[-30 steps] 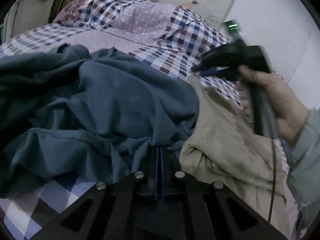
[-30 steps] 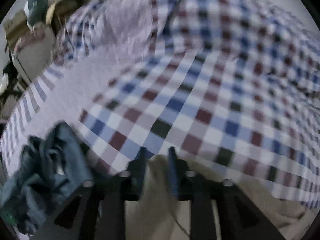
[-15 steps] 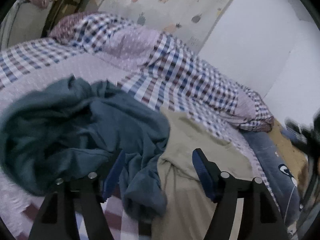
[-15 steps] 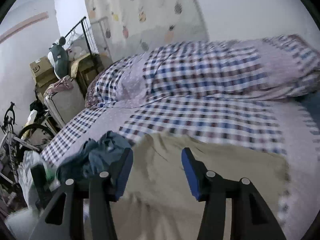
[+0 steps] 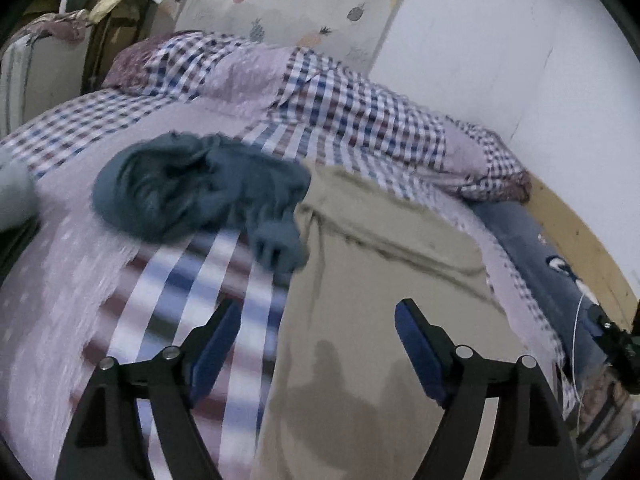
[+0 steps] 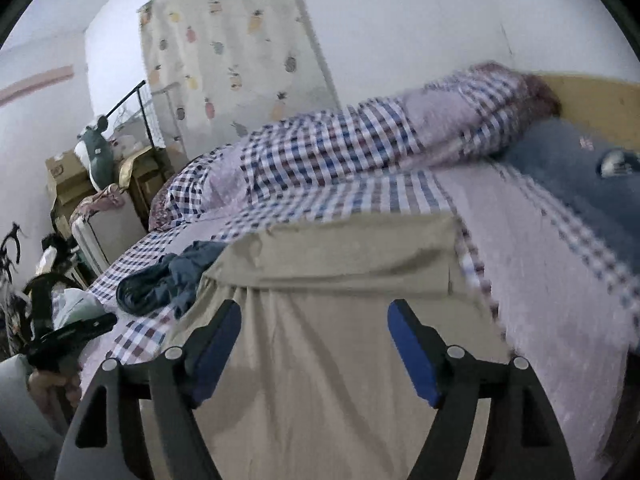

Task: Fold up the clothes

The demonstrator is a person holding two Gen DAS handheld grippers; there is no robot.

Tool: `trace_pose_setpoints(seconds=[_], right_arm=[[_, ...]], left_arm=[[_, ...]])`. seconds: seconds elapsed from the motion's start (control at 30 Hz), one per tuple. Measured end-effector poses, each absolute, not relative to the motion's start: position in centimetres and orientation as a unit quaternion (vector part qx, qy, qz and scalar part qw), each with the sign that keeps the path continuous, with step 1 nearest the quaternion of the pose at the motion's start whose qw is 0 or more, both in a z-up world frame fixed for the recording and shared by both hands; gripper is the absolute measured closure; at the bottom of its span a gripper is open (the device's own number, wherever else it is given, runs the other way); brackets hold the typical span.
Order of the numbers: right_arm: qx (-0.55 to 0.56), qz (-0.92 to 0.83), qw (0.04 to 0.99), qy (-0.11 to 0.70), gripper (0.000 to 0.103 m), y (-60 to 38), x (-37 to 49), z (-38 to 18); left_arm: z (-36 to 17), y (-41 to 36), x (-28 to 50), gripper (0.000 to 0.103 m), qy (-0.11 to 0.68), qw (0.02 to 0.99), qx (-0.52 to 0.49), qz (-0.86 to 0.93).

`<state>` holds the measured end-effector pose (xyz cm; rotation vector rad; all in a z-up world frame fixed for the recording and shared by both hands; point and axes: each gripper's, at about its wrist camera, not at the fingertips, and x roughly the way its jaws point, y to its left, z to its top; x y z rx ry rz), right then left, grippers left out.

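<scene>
Hanging above the bed with nothing between their pads, both tools now stand spread: the left gripper [image 5: 318, 338] was pressed shut in the blue cloth a second ago and the right gripper [image 6: 314, 338] was nearly shut low over the tan cloth, and both have since opened and pulled up and back. Just beyond the fingertips, the tan garment [image 6: 320, 360] lies spread fairly flat on the checked bedsheet [image 5: 192, 280], its far end turned over in a straight band. Left of it, touching its edge, the blue garment [image 5: 200, 184] sits in a crumpled heap. Farther off, a rolled checked quilt [image 6: 340, 148] lies along the wall. Judging by this, the tan piece has been released and laid out, while the blue one is not folded.
</scene>
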<state>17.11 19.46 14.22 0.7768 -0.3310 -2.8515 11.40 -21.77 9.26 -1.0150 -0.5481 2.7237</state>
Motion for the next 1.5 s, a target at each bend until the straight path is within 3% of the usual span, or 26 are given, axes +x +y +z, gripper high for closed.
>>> trace_pose_setpoints(seconds=[0.17, 0.67, 0.77, 0.8, 0.83, 0.9, 1.2, 1.5], right_arm=[[0.277, -0.947, 0.109, -0.117, 0.023, 17.3, 17.5, 11.7], [0.275, -0.928, 0.233, -0.094, 0.023, 11.7, 20.3, 12.3], [0.277, -0.924, 0.25, -0.088, 0.023, 10.2, 20.5, 12.0], [0.278, -0.923, 0.254, -0.084, 0.023, 9.7, 20.6, 11.9], [0.281, -0.921, 0.258, -0.08, 0.023, 9.1, 20.7, 11.7], [0.285, -0.918, 0.267, -0.069, 0.023, 7.8, 20.9, 11.3], [0.305, -0.888, 0.332, 0.093, 0.023, -3.4, 24.7, 6.8], [0.246, -0.868, 0.345, 0.26, 0.024, -13.1, 29.7, 0.5]], left_arm=[[8.4, -23.5, 16.4, 0.02, -0.211, 0.064, -0.359, 0.907], [-0.2, -22.8, 23.6, 0.022, -0.238, 0.015, -0.493, 0.837], [-1.1, -22.7, 24.1, 0.035, -0.236, 0.009, -0.504, 0.831], [-1.3, -22.7, 24.2, 0.044, -0.234, 0.006, -0.506, 0.83], [-1.3, -23.1, 24.3, 0.068, -0.236, -0.002, -0.506, 0.83], [-1.1, -23.9, 24.8, 0.1, -0.258, -0.002, -0.498, 0.828], [2.0, -24.2, 27.7, 0.1, -0.33, 0.069, -0.426, 0.84], [3.1, -22.9, 28.4, 0.1, -0.386, 0.132, -0.402, 0.82]])
